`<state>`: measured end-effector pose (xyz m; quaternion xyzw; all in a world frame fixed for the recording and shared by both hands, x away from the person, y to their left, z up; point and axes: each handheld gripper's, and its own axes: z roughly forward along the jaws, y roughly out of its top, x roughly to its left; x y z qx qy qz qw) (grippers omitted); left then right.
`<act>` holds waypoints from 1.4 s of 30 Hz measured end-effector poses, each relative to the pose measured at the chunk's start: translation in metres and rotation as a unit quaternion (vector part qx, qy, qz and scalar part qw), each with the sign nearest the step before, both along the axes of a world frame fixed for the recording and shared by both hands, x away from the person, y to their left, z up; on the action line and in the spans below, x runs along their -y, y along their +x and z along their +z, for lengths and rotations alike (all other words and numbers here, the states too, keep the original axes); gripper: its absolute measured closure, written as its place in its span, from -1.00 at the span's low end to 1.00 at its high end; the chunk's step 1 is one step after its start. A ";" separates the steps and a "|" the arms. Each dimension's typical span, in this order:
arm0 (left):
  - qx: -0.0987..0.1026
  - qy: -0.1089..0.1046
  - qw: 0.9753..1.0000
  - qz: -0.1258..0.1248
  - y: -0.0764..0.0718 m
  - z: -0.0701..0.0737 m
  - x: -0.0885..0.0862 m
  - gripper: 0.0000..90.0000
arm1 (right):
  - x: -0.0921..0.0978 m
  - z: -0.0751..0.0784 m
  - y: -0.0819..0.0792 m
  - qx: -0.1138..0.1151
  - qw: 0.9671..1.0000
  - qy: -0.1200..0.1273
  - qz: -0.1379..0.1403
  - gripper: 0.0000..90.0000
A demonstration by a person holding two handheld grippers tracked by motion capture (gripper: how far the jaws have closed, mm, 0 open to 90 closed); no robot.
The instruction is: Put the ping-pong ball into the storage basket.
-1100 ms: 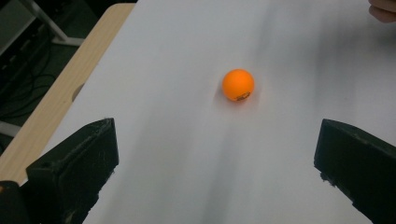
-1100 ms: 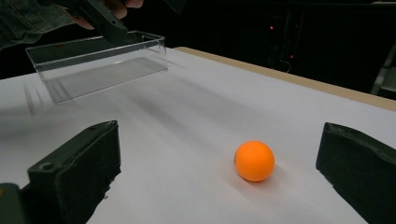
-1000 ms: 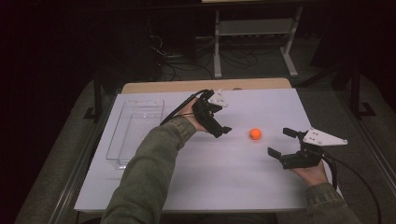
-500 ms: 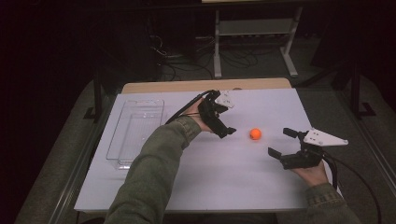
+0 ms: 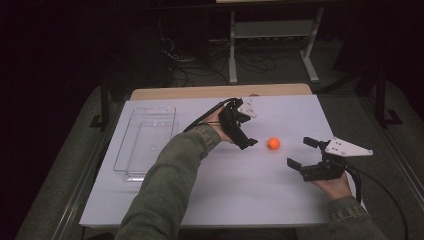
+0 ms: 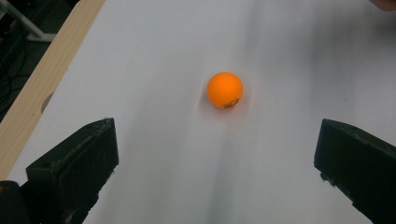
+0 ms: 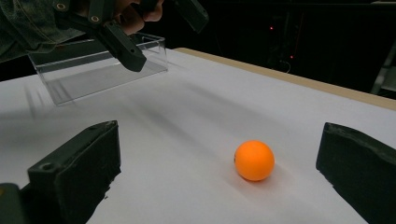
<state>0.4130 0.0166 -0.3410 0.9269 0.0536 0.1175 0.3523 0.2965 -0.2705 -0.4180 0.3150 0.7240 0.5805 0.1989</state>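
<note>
Left tool (image 5: 248, 131) hovered just left of the orange ball (image 5: 273, 143), its jaws spread wide and holding nothing. On the right, the right tool (image 5: 302, 152) sat low near the ball, its jaws equally wide and empty. That ball rested on the white desk (image 5: 240, 195) between both tools, with a clear tray (image 5: 145, 140) well apart at the left.

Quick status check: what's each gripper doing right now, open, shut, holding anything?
Left gripper: open, holding nothing, jaws spread toward the orange ball.
Right gripper: open, holding nothing, jaws apart on the ball's other side.
</note>
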 end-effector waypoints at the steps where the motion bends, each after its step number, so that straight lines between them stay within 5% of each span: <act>1: -0.001 -0.001 1.000 0.000 0.000 0.000 0.001 -1.00 | 0.000 0.000 0.000 0.000 1.000 0.000 0.000 -1.00; 42: -0.008 0.029 0.999 -0.033 0.008 -0.022 0.039 -1.00 | 0.001 0.000 -0.002 0.001 1.000 -0.003 0.002 -1.00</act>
